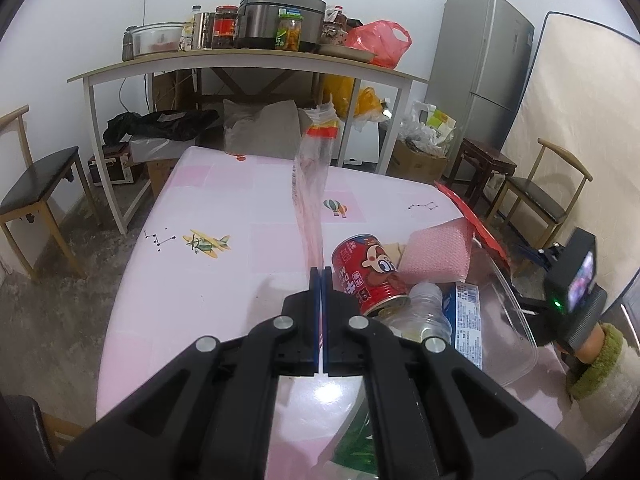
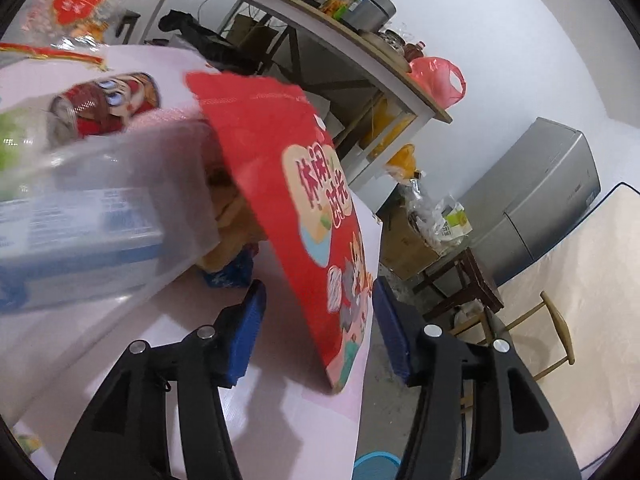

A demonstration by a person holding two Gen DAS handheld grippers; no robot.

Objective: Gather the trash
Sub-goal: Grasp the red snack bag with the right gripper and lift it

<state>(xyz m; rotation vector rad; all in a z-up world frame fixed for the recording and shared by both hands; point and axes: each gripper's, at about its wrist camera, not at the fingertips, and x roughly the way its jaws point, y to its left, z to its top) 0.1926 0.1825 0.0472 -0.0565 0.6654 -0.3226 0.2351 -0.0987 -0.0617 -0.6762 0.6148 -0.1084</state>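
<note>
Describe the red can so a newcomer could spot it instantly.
On the pink table stands a clear plastic bin of trash. At the bin's near-left corner, the red can lies tilted on a clear bottle. It alone shows a wide-eyed cartoon face.

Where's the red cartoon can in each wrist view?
Left wrist: red can lies just right of centre, in the clear plastic container, right of the shut left tool.
Right wrist: red can upper left, blurred, seen through the container wall.
Shared landmark: grey fridge.
</note>
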